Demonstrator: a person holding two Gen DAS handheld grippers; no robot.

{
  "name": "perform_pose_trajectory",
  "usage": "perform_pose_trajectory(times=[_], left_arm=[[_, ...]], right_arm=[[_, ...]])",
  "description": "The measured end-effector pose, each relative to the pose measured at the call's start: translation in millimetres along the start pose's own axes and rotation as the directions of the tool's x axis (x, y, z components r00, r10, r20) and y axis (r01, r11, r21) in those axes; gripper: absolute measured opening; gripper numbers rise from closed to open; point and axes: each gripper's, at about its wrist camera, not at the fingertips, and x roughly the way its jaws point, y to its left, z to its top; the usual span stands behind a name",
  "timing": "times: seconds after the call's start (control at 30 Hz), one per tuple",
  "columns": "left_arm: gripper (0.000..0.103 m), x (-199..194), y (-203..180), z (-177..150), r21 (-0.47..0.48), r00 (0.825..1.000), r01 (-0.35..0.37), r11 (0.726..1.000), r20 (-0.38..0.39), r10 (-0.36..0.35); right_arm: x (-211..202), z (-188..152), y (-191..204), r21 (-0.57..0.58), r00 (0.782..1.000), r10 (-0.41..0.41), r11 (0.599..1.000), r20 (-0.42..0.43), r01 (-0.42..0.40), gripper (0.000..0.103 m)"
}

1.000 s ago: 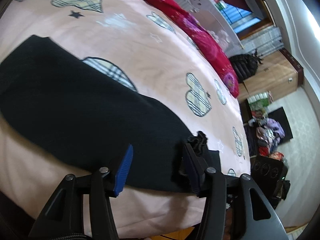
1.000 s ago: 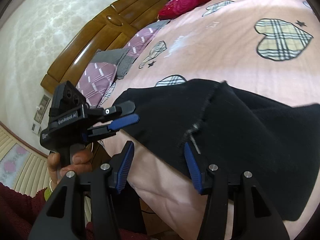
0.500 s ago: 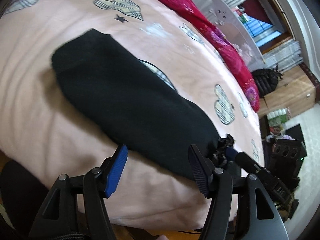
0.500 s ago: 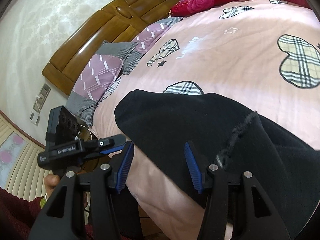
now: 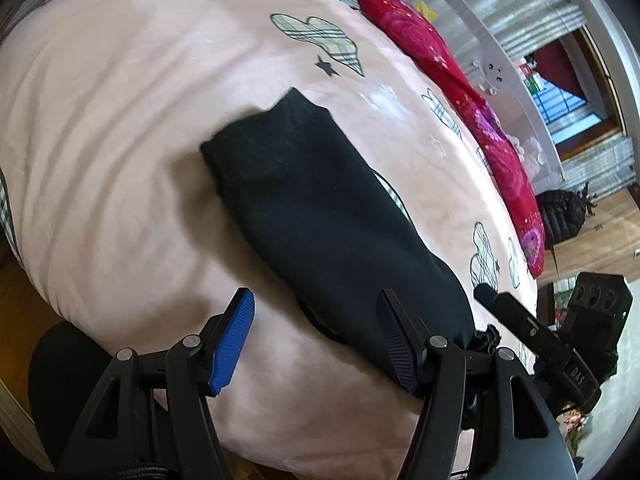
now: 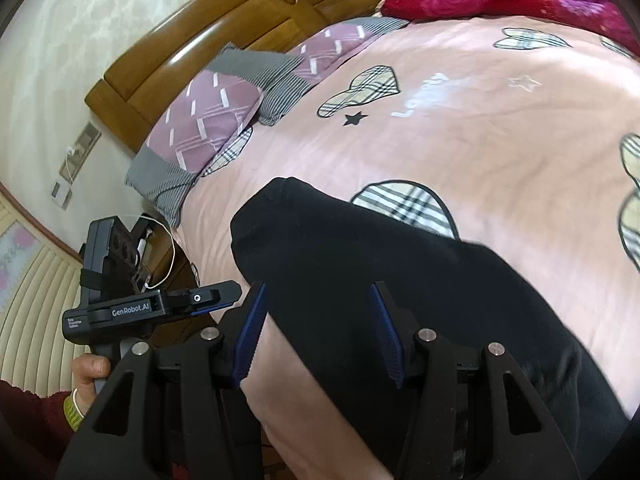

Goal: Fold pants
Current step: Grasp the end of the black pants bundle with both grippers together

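Observation:
The black pants [image 5: 320, 208] lie folded in a long band on the pink bed sheet [image 5: 120, 128]. They also show in the right wrist view [image 6: 380, 280]. My left gripper [image 5: 316, 336] is open and empty at the near bed edge, over the pants' near end. My right gripper [image 6: 320, 332] is open and empty over the pants' near edge. The right gripper shows in the left wrist view [image 5: 520, 320] beside the pants' bunched end. The left gripper shows in the right wrist view [image 6: 208, 300], held off the bed's side.
A red floral quilt [image 5: 460, 92] lies along the far side of the bed. Purple and grey pillows [image 6: 224, 116] rest against a wooden headboard [image 6: 240, 28]. A wooden cabinet [image 5: 600, 236] and a dark bag [image 5: 564, 216] stand beyond the bed.
Both grippers have pulled back from the pants toward the near bed edge and stayed open. The pants now look smaller and farther off in both views.

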Motion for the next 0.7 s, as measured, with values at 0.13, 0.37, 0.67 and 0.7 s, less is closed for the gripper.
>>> perform_pose_trajectory(times=[0.13, 0.37, 0.67, 0.7], left_arm=[[0.064, 7.3, 12.8, 12.2, -0.046, 1.0, -0.022, 0.999, -0.011, 0.022], [0.064, 19.5, 19.2, 29.2, -0.083, 1.0, -0.026, 0.996, -0.002, 0.026], [0.064, 34.6, 30.5, 41.7, -0.129, 1.0, -0.012, 0.992, 0.001, 0.012], [0.064, 35.6, 30.8, 42.4, -0.131, 1.0, -0.01, 0.991, 0.005, 0.011]], right_arm=[[18.7, 21.3, 4.4, -0.038, 0.999, -0.005, 0.999, -0.036, 0.003, 0.054], [60.8, 60.1, 10.1, -0.1, 0.993, -0.018, 0.995, -0.12, 0.006, 0.054], [128.2, 98.0, 26.3, -0.238, 0.96, -0.015, 0.97, -0.281, -0.055, 0.054], [133.9, 99.8, 27.1, -0.247, 0.956, -0.016, 0.967, -0.294, -0.06, 0.054]])
